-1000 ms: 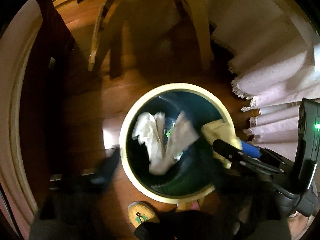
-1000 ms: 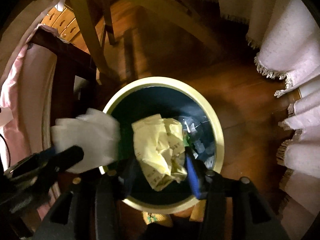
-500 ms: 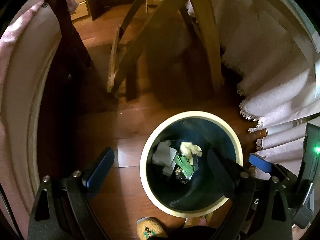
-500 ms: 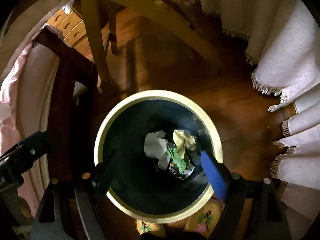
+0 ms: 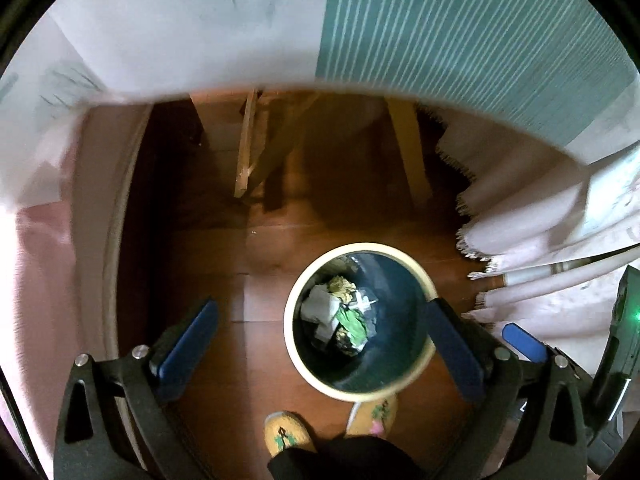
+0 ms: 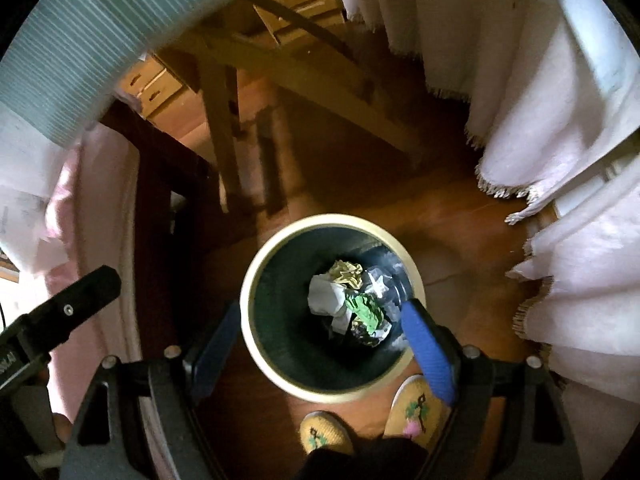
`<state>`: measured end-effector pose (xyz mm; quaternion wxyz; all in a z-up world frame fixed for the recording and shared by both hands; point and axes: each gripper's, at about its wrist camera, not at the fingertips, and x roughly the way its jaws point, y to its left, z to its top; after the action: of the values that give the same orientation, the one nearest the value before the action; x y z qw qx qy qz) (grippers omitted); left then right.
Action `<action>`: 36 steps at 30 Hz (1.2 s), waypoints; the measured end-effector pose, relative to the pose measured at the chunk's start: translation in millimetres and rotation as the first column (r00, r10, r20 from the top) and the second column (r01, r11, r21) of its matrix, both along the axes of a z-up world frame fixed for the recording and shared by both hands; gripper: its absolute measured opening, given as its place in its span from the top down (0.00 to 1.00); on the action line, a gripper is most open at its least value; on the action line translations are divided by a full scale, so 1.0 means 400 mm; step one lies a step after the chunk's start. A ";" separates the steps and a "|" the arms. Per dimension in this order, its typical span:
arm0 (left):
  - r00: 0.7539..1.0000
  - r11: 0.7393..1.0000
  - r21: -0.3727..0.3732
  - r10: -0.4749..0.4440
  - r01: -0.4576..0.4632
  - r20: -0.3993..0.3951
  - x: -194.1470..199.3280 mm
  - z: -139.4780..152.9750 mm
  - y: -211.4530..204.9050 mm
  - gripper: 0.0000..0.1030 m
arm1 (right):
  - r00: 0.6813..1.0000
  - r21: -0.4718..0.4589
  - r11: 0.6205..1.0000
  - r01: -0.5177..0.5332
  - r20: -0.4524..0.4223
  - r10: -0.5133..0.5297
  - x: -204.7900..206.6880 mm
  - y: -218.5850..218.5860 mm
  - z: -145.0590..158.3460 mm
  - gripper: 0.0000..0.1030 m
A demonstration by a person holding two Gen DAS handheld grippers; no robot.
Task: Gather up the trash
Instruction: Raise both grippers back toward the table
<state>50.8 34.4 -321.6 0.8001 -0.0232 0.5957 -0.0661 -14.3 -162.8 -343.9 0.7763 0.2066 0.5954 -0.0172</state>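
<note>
Both grippers above round bin (image 5: 425, 280) with cream rim and dark inside, pointing steeply down at it. Left gripper (image 5: 320, 344): jaws have just been opening, now spread wide, nothing between the blue pads; left pad (image 5: 188, 346) over bare wood floor (image 5: 260, 248), right pad overlapping the bin rim in view. Right gripper (image 6: 320, 344): jaws have just been opening too, now spread wide and empty, one blue pad at each side of the bin rim in its own view. Trash (image 6: 352, 300) at bottom of bin: crumpled white paper, yellowish wad, green scrap, some clear plastic, all piled together toward the far side. Bin upright on the floor, just ahead of two yellow embroidered slippers (image 6: 324, 432) of the person. Pale fringed cloth (image 6: 540, 120) hanging to the right, near the bin but apart from it. Light wooden legs (image 5: 408, 148) beyond the bin. Teal striped cloth (image 5: 460, 32) across the top of the left view. Some motion blur at the picture edges.
</note>
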 end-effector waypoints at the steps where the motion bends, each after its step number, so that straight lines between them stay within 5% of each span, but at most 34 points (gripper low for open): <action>1: 1.000 1.000 -0.006 0.003 -0.003 -0.001 -0.003 0.033 0.003 0.01 | 1.000 0.003 1.000 0.004 0.002 -0.004 -0.003 -0.002 0.035 0.19; 9: 0.999 0.998 -0.065 -0.018 0.021 0.043 -0.042 0.355 0.033 0.01 | 0.999 0.031 0.999 0.012 0.036 -0.013 -0.035 0.001 0.349 0.19; 19: 0.980 0.990 -0.097 -0.089 0.107 0.176 -0.089 0.690 0.070 0.01 | 0.976 -0.020 1.000 -0.017 0.215 0.021 -0.070 0.050 0.734 0.19; 29: 0.911 0.981 -0.054 -0.153 0.188 0.382 -0.100 0.935 0.062 0.01 | 0.927 -0.172 0.984 -0.049 0.360 0.109 -0.085 0.100 0.966 0.19; 36: 0.878 0.983 -0.012 -0.159 0.183 0.451 -0.076 1.012 0.058 0.01 | 0.897 -0.271 0.962 -0.020 0.421 0.137 -0.055 0.100 1.060 0.19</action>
<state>20.5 57.8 83.3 0.9059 0.0238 0.3930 -0.1561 -36.3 -122.9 79.9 0.9099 0.0774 0.4071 -0.0170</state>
